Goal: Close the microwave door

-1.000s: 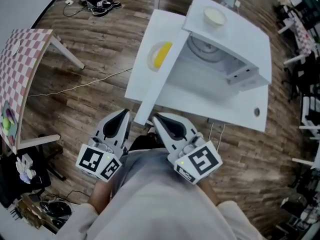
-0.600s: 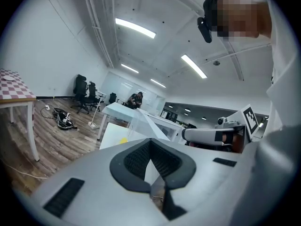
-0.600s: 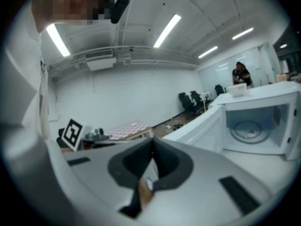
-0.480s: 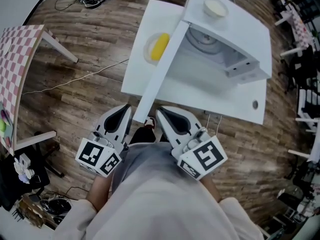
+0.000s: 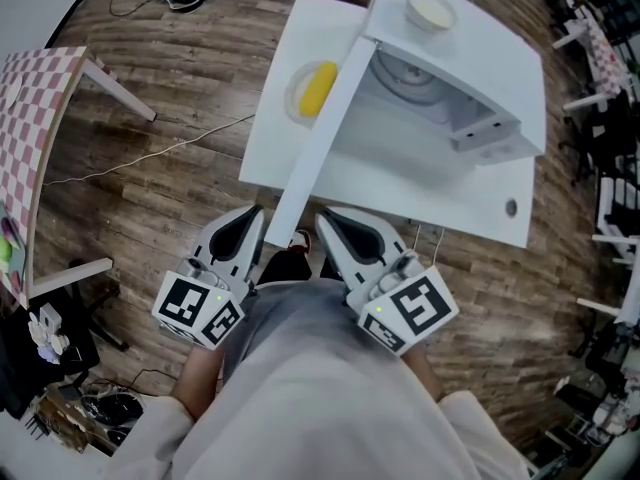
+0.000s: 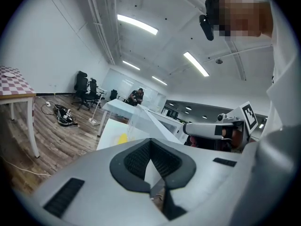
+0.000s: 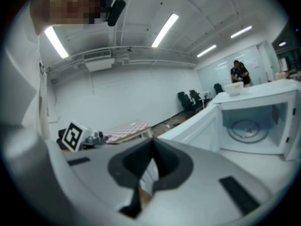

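Note:
A white microwave (image 5: 470, 78) stands on a white table (image 5: 420, 183), its cavity and glass turntable (image 7: 247, 128) showing. The door (image 5: 325, 133) is swung wide open toward me, with its free edge near my grippers. My left gripper (image 5: 248, 220) hovers just left of that edge and my right gripper (image 5: 325, 220) just right of it, both close to my body. Neither touches the door. Both are shut with nothing held, as the left gripper (image 6: 150, 142) and the right gripper (image 7: 151, 147) show in their own views. A white bowl (image 5: 430, 10) sits on top of the microwave.
A yellow item on a plate (image 5: 315, 88) lies on the table left of the open door. A checkered table (image 5: 30, 138) stands at the far left, with a cable (image 5: 150, 158) across the wooden floor. Office chairs (image 5: 610, 118) line the right side.
The view has shifted slightly over the table. Both grippers stay shut near my body by the door's free edge. The door has stayed open.

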